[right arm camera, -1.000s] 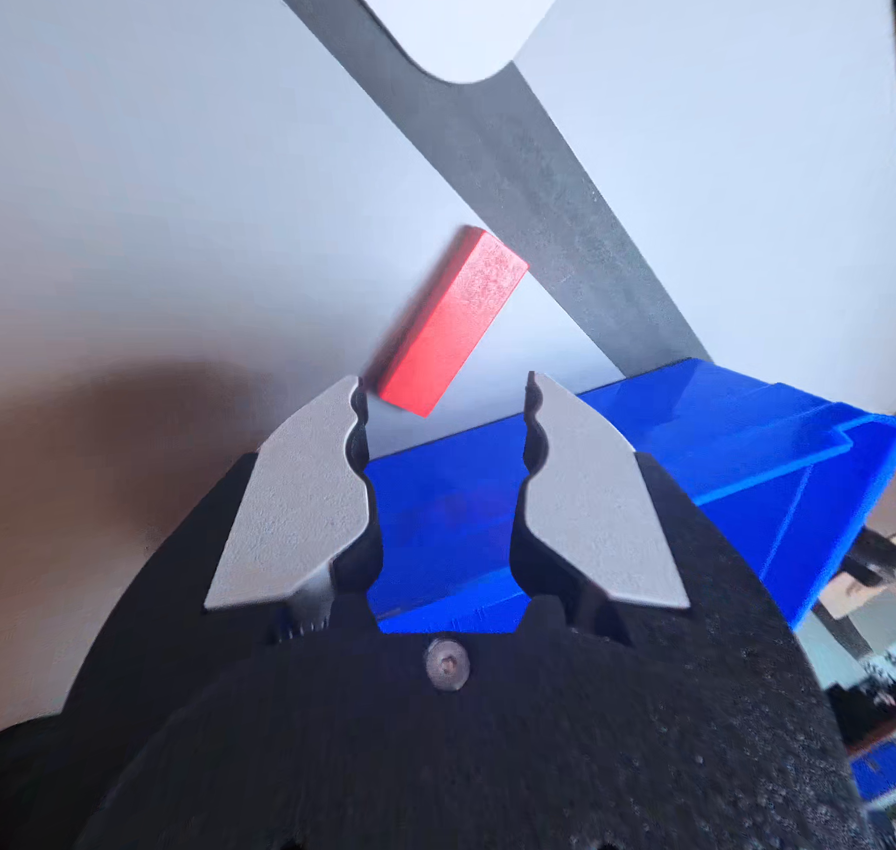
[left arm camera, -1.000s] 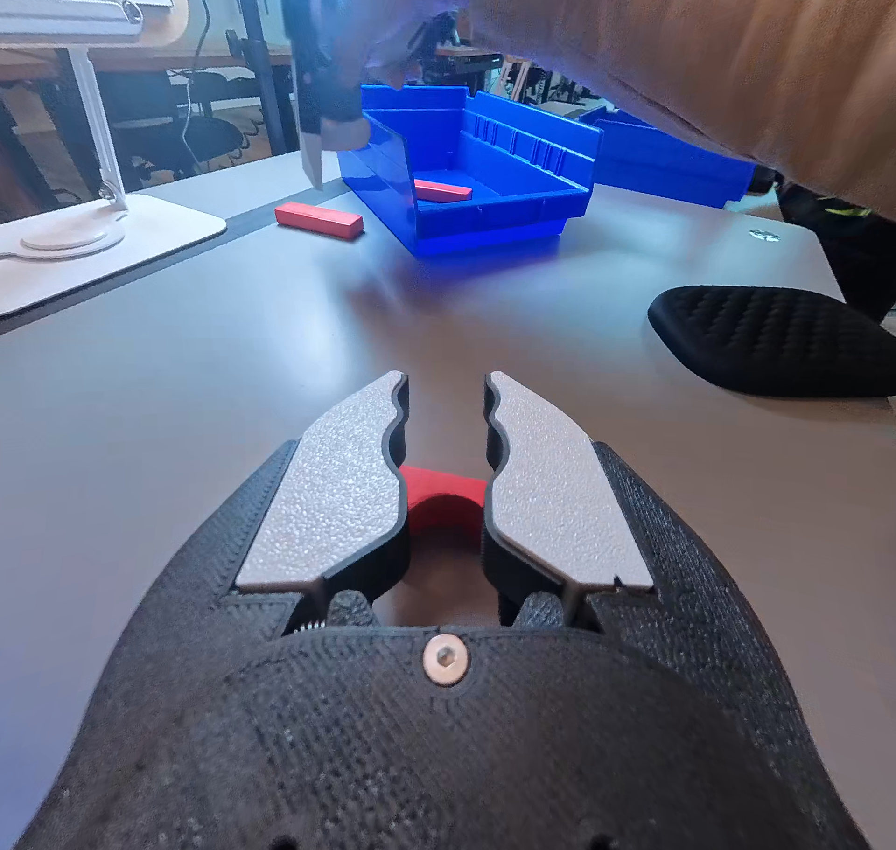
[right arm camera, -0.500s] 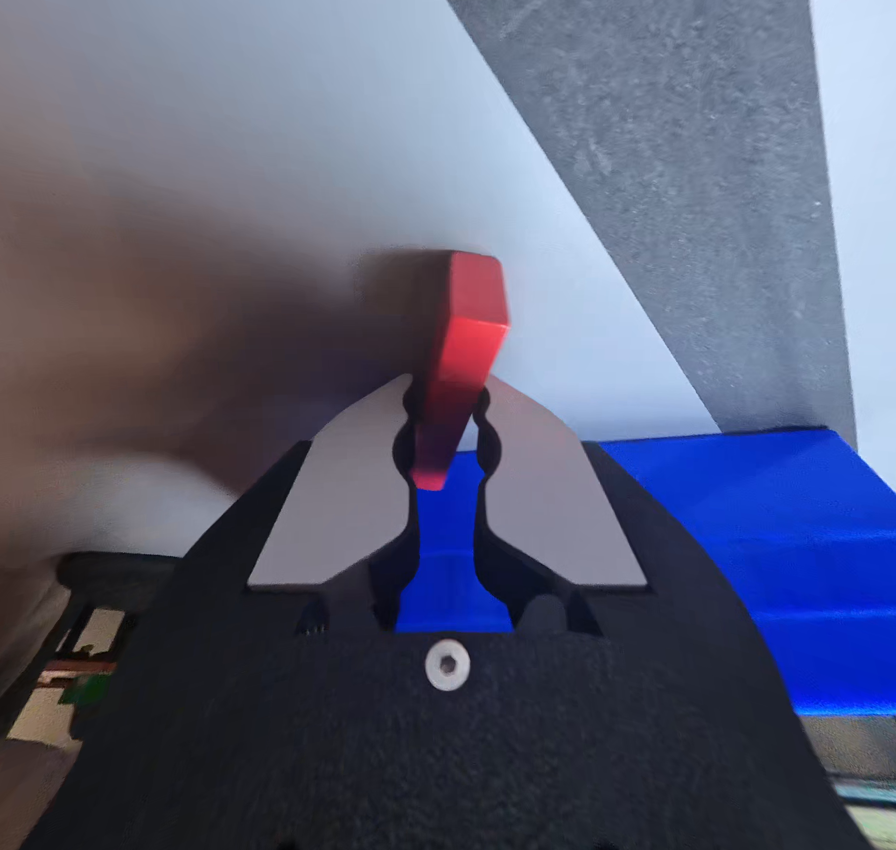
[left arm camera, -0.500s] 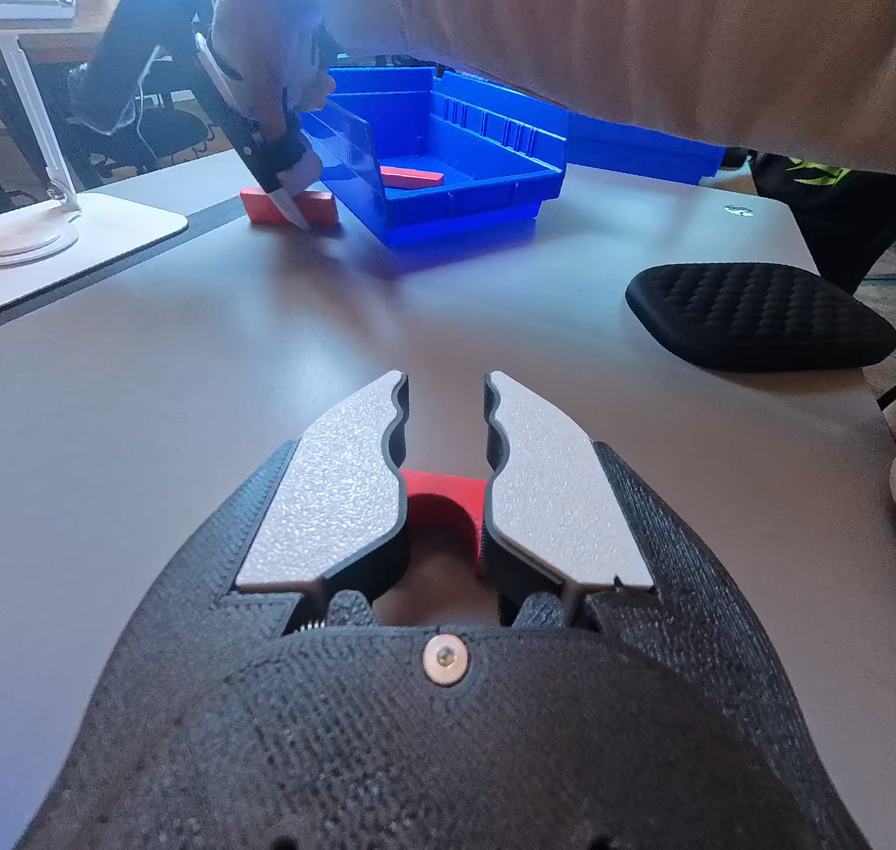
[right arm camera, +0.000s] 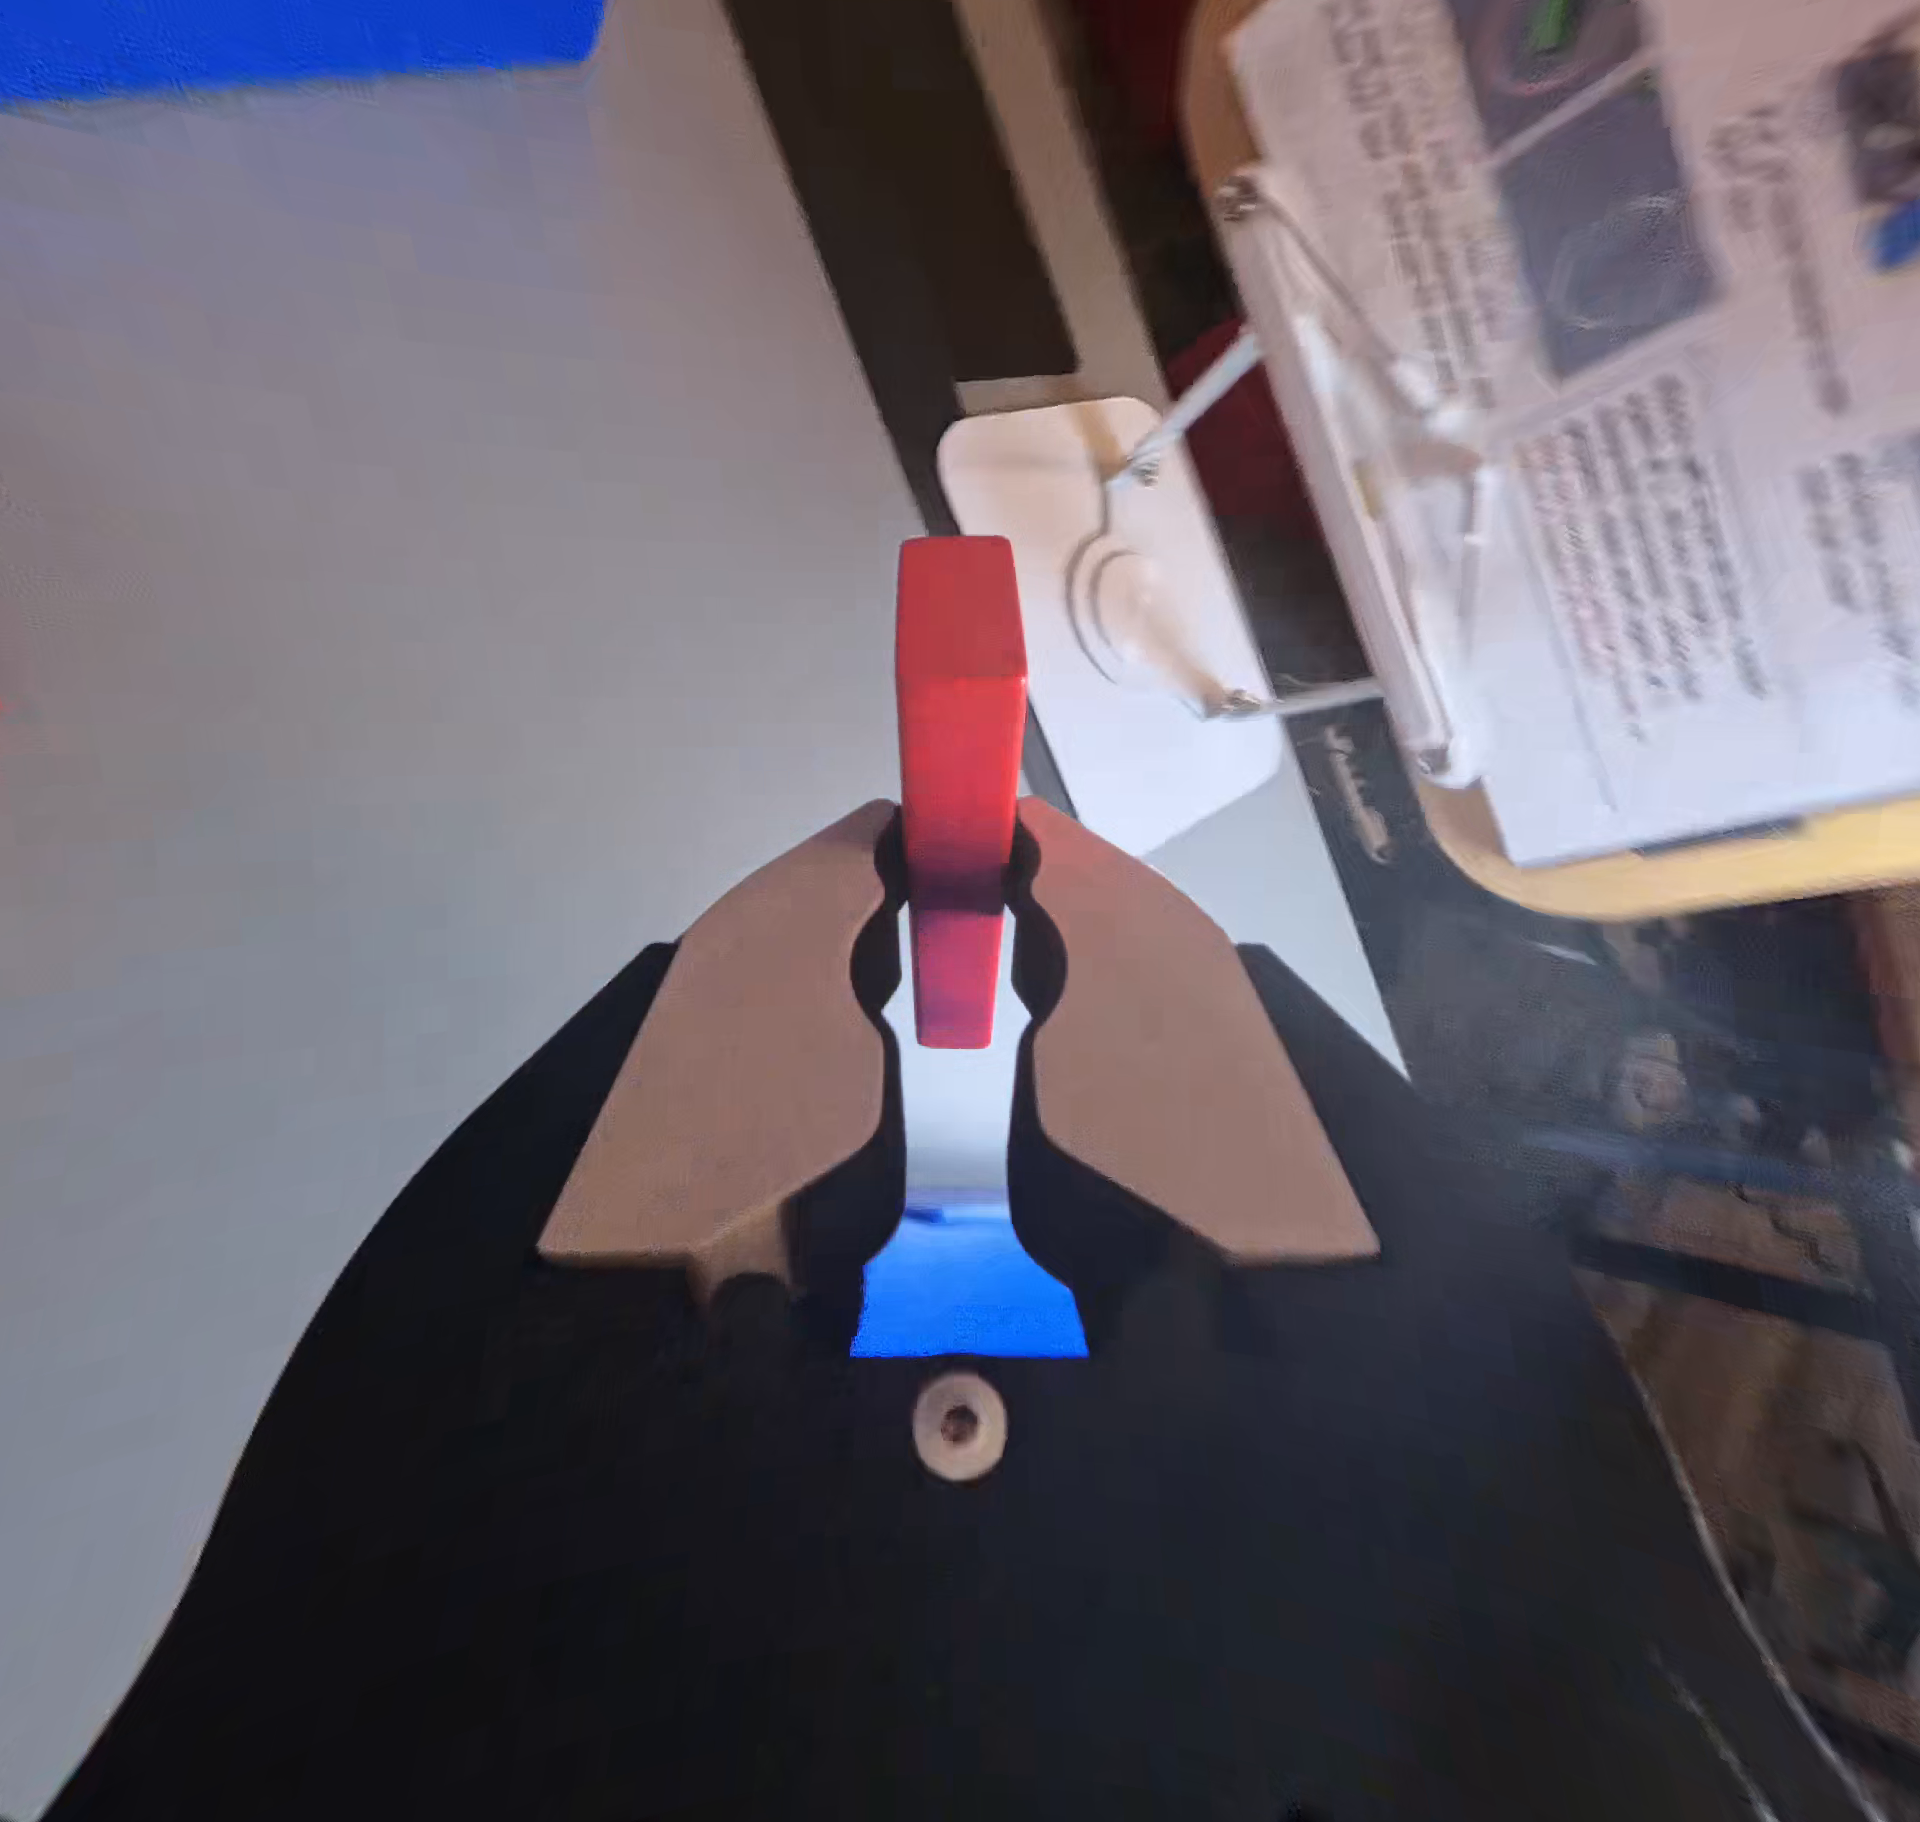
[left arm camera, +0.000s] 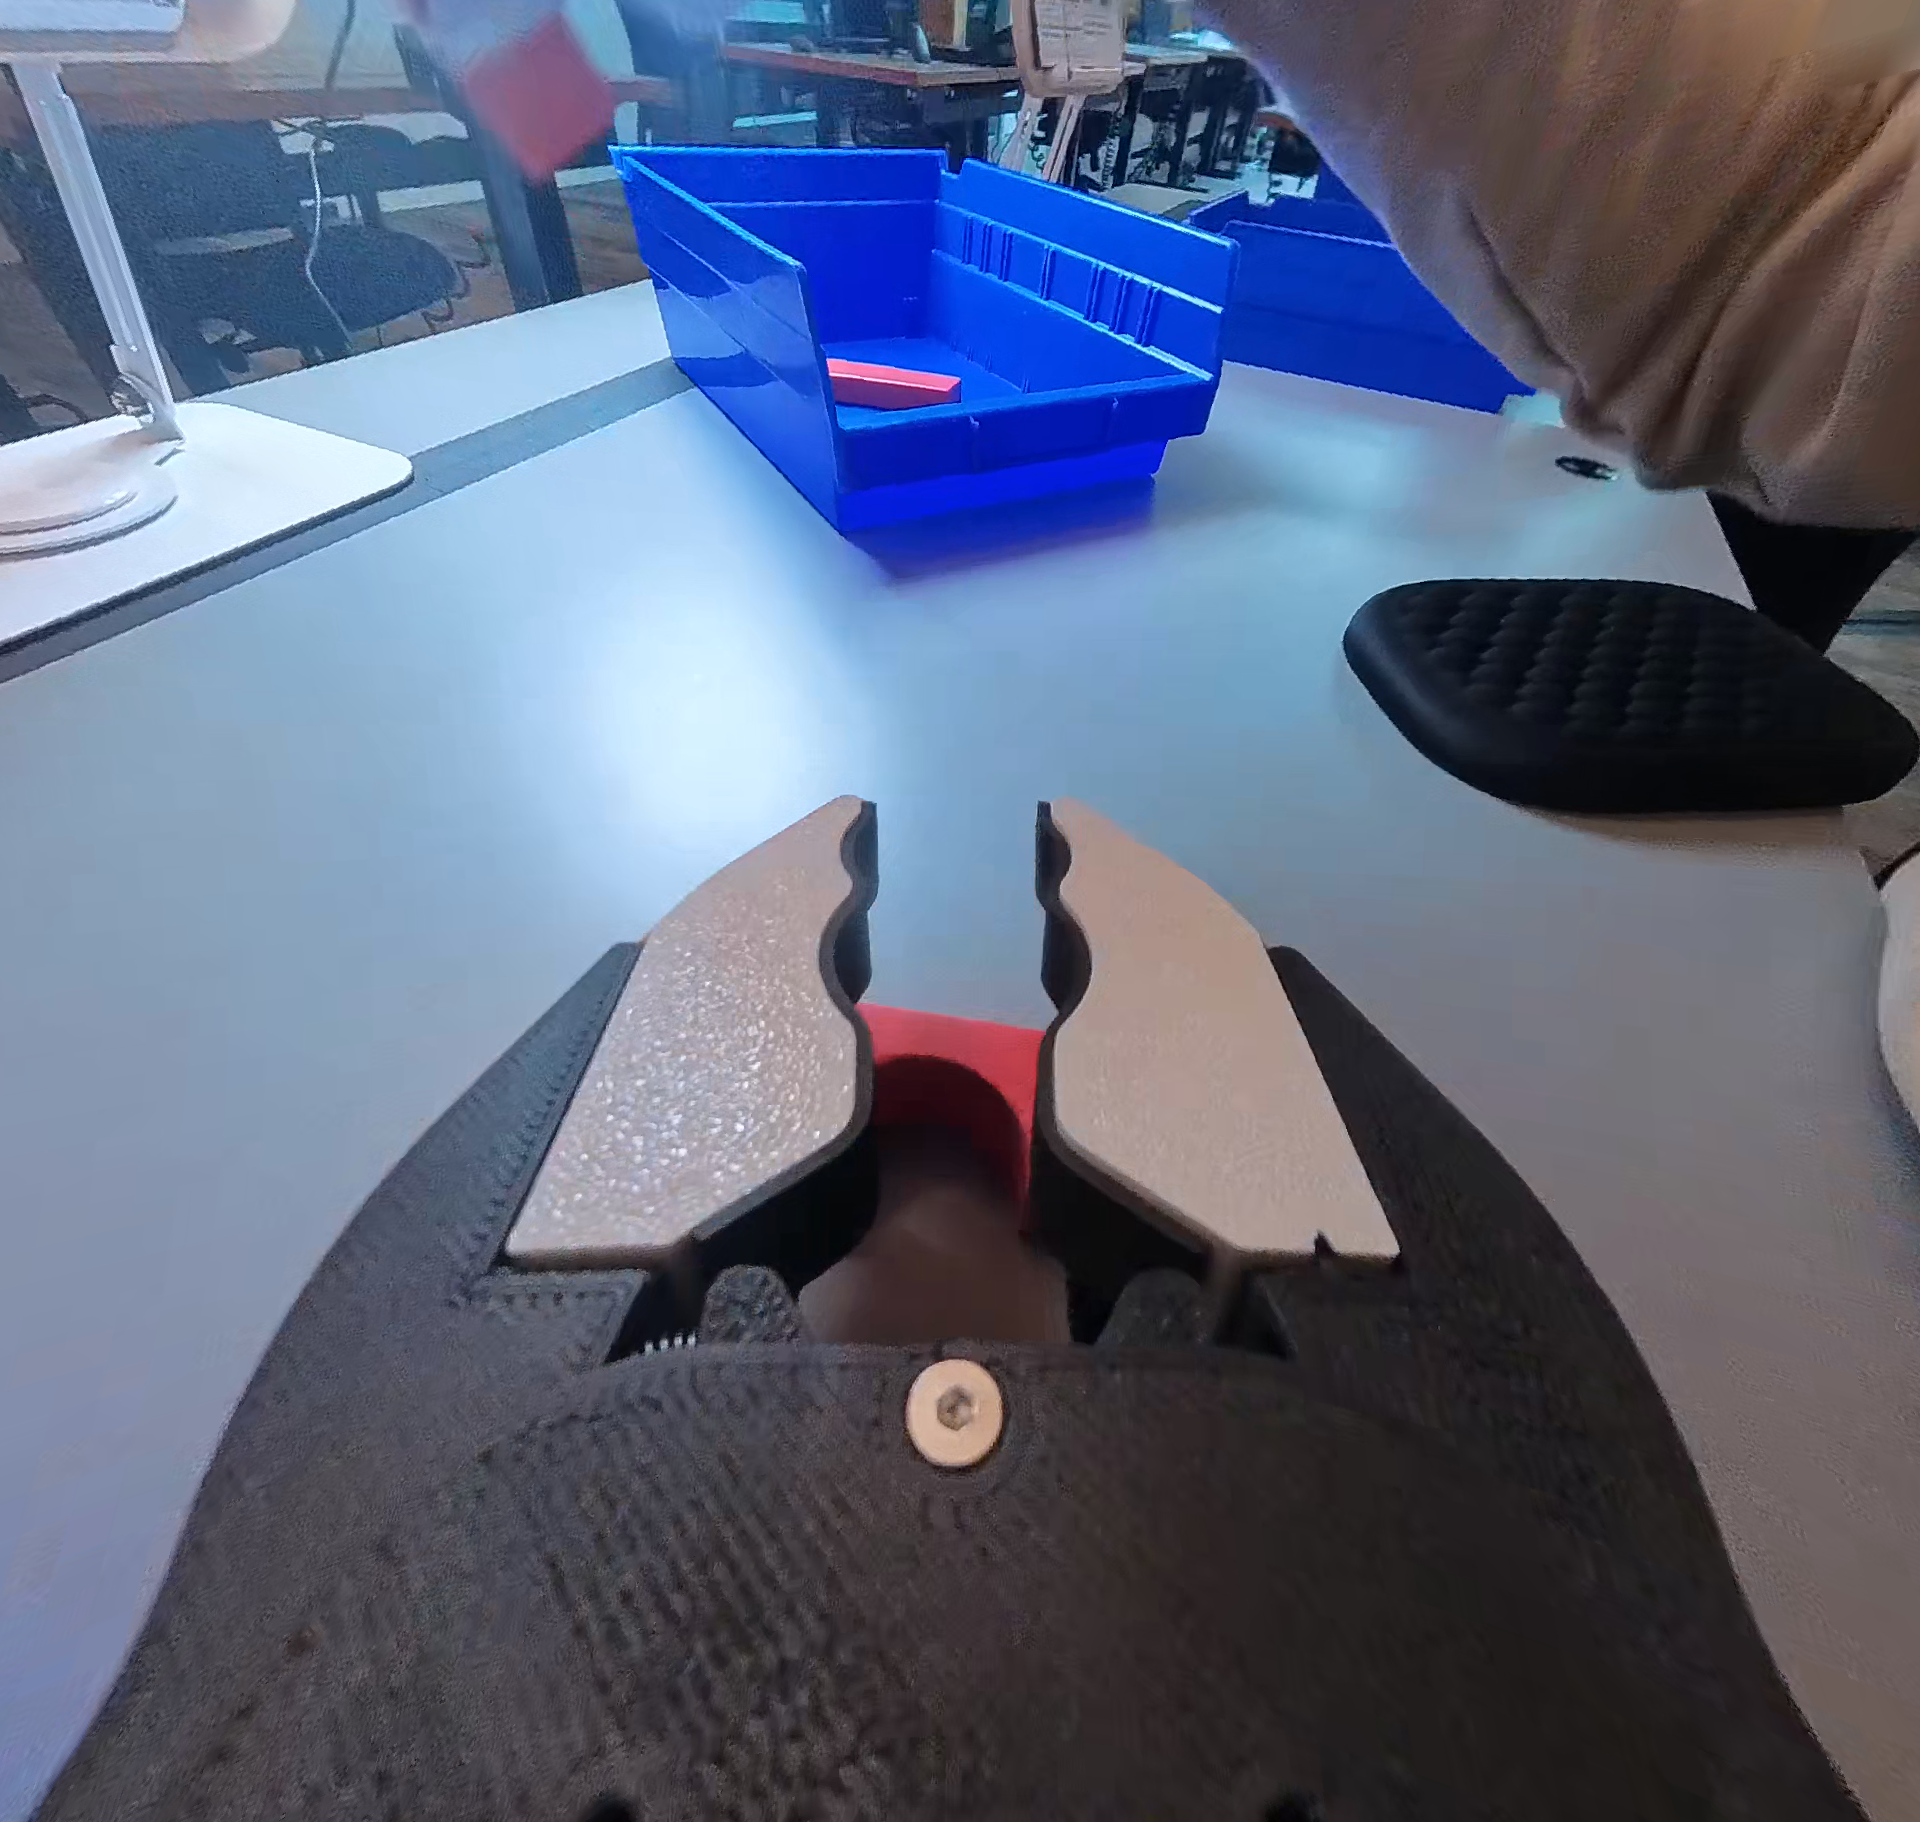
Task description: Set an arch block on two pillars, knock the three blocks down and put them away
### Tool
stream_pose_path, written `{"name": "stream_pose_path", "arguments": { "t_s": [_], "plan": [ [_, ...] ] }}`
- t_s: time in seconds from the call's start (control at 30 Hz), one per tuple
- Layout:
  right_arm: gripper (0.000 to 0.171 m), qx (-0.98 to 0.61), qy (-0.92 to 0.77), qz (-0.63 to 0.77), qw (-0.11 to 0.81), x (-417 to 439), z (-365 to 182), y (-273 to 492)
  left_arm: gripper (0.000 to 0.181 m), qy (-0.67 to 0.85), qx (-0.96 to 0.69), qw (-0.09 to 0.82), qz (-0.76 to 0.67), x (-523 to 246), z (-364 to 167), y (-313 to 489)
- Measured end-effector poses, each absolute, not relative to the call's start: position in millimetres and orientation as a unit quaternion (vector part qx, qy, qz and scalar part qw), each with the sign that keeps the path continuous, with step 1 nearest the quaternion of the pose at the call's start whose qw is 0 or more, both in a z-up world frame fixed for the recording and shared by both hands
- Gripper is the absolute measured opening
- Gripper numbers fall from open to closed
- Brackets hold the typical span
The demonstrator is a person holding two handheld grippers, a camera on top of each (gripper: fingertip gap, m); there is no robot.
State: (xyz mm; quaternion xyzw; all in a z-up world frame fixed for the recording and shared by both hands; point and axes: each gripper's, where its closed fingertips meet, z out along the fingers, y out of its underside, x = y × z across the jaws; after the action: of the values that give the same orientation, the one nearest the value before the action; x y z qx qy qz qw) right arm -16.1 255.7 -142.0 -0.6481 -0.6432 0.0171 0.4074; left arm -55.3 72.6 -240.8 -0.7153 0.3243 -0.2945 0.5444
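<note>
The right tongs (right arm camera: pixel 956 837) are clamped on a red pillar block (right arm camera: pixel 961 733), its long axis pointing forward, apparently above the blue bin (left arm camera: pixel 1039 442) (one pillar inside); the left tongs (left arm camera: pixel 956 827) grip the arch block (left arm camera: pixel 951 1066) over the tabletop (left arm camera: pixel 520 785).

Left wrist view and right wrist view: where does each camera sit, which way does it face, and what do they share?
Left wrist view: on the left tool, low, facing across the grey table to the blue bin; it grips the red arch block; a sleeve crosses above.
Right wrist view: on the right tool, raised, facing down at the table; it grips a red pillar block.
Shared: the table, bin, pillar block and white stand base.
</note>
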Motion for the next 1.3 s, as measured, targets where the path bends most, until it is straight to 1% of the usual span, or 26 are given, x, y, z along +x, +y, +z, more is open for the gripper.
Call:
{"name": "stream_pose_path", "arguments": {
  "t_s": [0.07,0.1,0.13,0.23,0.3,0.37,0.43,0.53,0.57,0.63,0.67,0.7,0.83,0.93,1.0,1.07,1.13,1.2,1.27,1.3],
  "plan": [
    [0.017,-0.671,-0.581,-0.019,0.460,29.2,-117.8,255.9,0.029,0.314,-0.717,0.541,-0.308,-54.8,-239.9,72.8],
    [0.017,-0.690,-0.548,-0.048,0.470,58.4,-114.2,262.8,0.029,0.309,-0.718,0.540,-0.311,-55.4,-239.7,73.5],
    [0.017,-0.716,-0.520,-0.074,0.459,89.0,-119.1,270.9,0.029,0.307,-0.719,0.542,-0.309,-56.2,-239.7,74.5],
    [0.017,-0.794,-0.476,-0.123,0.356,169.5,-172.0,289.5,0.029,0.313,-0.720,0.546,-0.294,-54.3,-241.0,75.3],
    [0.017,-0.825,-0.475,-0.135,0.275,204.3,-217.6,291.0,0.030,0.323,-0.719,0.547,-0.281,-52.2,-242.4,75.0],
    [0.017,-0.840,-0.480,-0.120,0.221,215.8,-254.3,287.7,0.032,0.331,-0.720,0.551,-0.263,-52.3,-244.5,75.8],
    [0.017,-0.852,-0.479,-0.103,0.187,216.9,-277.9,288.1,0.033,0.339,-0.723,0.547,-0.253,-51.5,-248.4,76.3],
    [0.017,-0.864,-0.432,-0.159,0.202,232.3,-284.9,322.7,0.035,0.347,-0.726,0.541,-0.246,-49.6,-252.1,76.6],
    [0.020,-0.872,-0.408,-0.174,0.206,239.0,-285.5,333.9,0.037,0.350,-0.726,0.539,-0.244,-49.0,-253.3,76.1],
    [0.037,-0.878,-0.363,-0.212,0.228,252.0,-280.0,354.7,0.042,0.354,-0.726,0.537,-0.243,-48.0,-254.1,74.4],
    [0.044,-0.873,-0.347,-0.233,0.251,256.3,-272.8,363.7,0.045,0.356,-0.725,0.538,-0.240,-48.3,-253.6,74.1],
    [0.047,-0.864,-0.335,-0.249,0.281,257.7,-263.2,370.3,0.048,0.358,-0.723,0.541,-0.237,-48.7,-252.6,73.7],
    [0.047,-0.817,-0.317,-0.251,0.412,243.7,-218.6,371.4,0.063,0.369,-0.719,0.542,-0.231,-49.8,-250.6,72.5],
    [0.047,-0.782,-0.334,-0.184,0.494,215.7,-192.9,348.7,0.078,0.388,-0.736,0.514,-0.208,-53.3,-258.7,71.1],
    [0.046,-0.754,-0.372,-0.101,0.532,184.7,-181.6,323.5,0.095,0.409,-0.762,0.464,-0.188,-57.0,-272.0,65.9],
    [0.045,-0.726,-0.410,-0.023,0.551,154.1,-175.6,293.4,0.107,0.429,-0.786,0.419,-0.152,-65.0,-285.5,61.9],
    [0.042,-0.705,-0.447,0.062,0.548,124.6,-178.4,259.2,0.113,0.442,-0.800,0.387,-0.123,-71.6,-297.3,58.8],
    [0.037,-0.680,-0.488,0.175,0.519,91.8,-187.4,216.9,0.113,0.443,-0.813,0.361,-0.111,-75.5,-309.6,57.3],
    [0.034,-0.649,-0.531,0.260,0.479,65.5,-196.9,177.9,0.095,0.423,-0.819,0.357,-0.149,-69.0,-312.0,56.7],
    [0.034,-0.636,-0.548,0.282,0.464,55.7,-201.0,163.5,0.080,0.412,-0.821,0.364,-0.153,-68.6,-311.5,60.4]
  ]
}}
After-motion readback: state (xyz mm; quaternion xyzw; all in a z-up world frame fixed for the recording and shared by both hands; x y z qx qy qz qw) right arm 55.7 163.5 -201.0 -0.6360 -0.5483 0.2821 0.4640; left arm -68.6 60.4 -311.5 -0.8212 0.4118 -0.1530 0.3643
